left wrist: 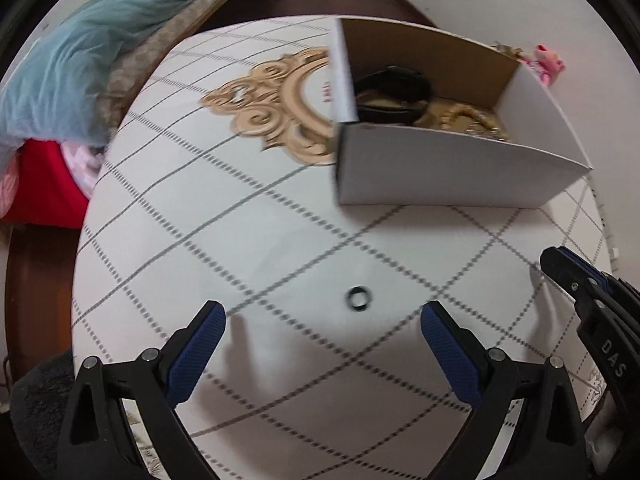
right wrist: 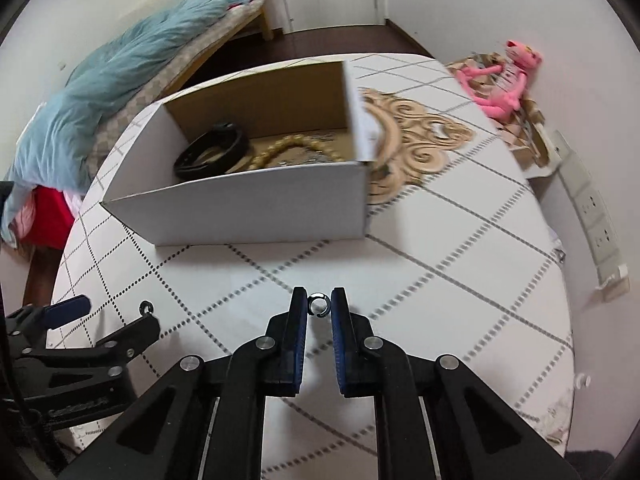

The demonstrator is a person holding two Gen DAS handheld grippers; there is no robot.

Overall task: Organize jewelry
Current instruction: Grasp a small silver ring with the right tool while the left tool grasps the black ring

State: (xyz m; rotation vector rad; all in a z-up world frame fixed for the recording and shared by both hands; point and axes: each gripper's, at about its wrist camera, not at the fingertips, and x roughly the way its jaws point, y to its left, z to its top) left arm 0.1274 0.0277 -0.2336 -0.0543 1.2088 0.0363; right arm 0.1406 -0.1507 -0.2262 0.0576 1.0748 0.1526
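The left gripper [left wrist: 322,320] hangs over the surface [left wrist: 248,240] with its jaws spread wide and nothing between them; a dark ring [left wrist: 359,299] lies flat on the cloth just beyond the gap, toward 12 o'clock, touching neither finger. In the right wrist view the same ring [right wrist: 147,307] shows at 9 o'clock, beside the left gripper [right wrist: 116,312]; the right gripper [right wrist: 319,306] has its jaws drawn close on a silver ring [right wrist: 319,304], pinched at the very tips and standing on edge; whether it rests on the surface or is lifted cannot be told. The box [right wrist: 256,204] sits on the surface at 12 o'clock from the right gripper, open at the top; inside it a black band [right wrist: 212,152] lies at the left and a string of gold beads [right wrist: 288,149] to its right, with finer chains behind them too blurred to tell apart. From the left wrist the box [left wrist: 440,168] stands at 1 o'clock, and the right gripper [left wrist: 560,268] enters at 3 o'clock. A pink toy [right wrist: 504,80] lies at 2 o'clock past the surface's edge; a blue blanket [right wrist: 120,80] covers the bed [right wrist: 240,24] at 10 o'clock.
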